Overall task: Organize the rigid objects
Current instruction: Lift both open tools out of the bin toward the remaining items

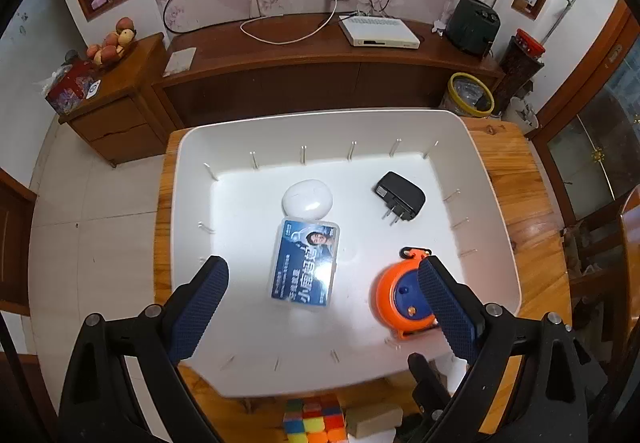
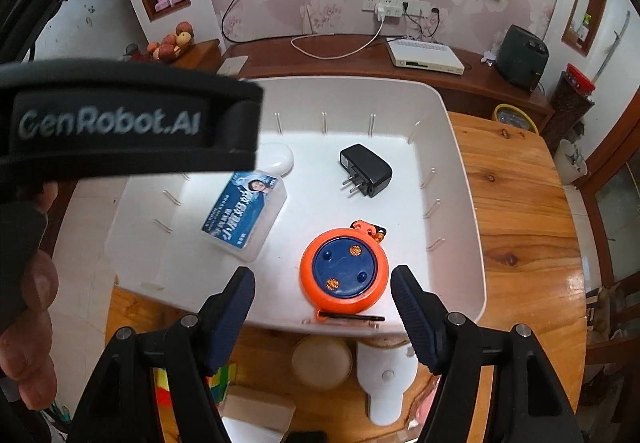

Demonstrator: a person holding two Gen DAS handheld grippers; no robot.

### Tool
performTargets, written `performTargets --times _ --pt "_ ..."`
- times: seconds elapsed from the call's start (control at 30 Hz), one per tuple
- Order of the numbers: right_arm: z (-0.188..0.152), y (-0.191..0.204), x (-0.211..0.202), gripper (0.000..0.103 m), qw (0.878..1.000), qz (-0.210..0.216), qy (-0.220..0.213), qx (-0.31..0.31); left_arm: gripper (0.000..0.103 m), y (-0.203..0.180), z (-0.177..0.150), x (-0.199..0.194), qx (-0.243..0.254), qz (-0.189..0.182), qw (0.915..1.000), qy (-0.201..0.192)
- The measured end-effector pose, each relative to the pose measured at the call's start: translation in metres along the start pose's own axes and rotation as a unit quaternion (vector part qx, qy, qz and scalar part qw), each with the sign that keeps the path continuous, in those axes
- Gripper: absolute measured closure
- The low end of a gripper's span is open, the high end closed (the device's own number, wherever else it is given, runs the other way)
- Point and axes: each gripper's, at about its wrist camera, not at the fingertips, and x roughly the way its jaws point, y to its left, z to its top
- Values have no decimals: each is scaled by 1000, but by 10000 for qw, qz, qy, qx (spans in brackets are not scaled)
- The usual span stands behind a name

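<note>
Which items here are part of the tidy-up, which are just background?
Job: white bin, card case, black charger, orange reel, white pebble case, colour cube.

Background: set-top box, fruit, yellow bucket.

The white bin [image 1: 496, 211] looks like smooth, slightly glossy plastic, and at its 3 o'clock side the wooden table [image 2: 516, 211] shows a varnished, shiny grain. Inside lie a clear plastic card box [image 1: 306, 263] with a glossy printed label, a matt black plastic charger [image 1: 400, 199] with metal prongs, a smooth white case [image 1: 307, 198] and a glossy orange-and-blue plastic reel [image 2: 344, 269]. The blue finger pads [image 1: 448, 307] look rubbery and finely ribbed.
</note>
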Motion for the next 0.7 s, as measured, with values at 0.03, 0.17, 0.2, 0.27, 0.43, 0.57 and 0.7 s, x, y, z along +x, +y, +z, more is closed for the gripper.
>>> performTargets --times 0.03,0.17,0.2,0.27,0.43,0.57,0.7 --pt "-1 1 -4 32 10000 -10 -27 4 7 1 -2 -5 -1 -14 10000 -29" --pt "-5 4 -20 32 9999 -49 -159 29 7 2 -8 -23 5 -56 9999 -140" --pt "-5 4 -24 32 9998 -56 -181 38 7 3 -10 -28 8 -67 9998 -177" --pt "-8 5 -33 32 9997 -75 -238 52 7 2 -15 -38 15 -102 9997 -234" --pt "-14 6 -54 32 9991 -173 -382 47 7 2 -21 -58 39 -168 9992 -367" --pt "-16 2 -67 32 9986 -238 -462 123 7 4 -27 -74 71 -245 9986 -469" --pt "-19 -5 -79 32 9978 -292 -548 233 7 6 -35 -87 124 -297 9978 -586"
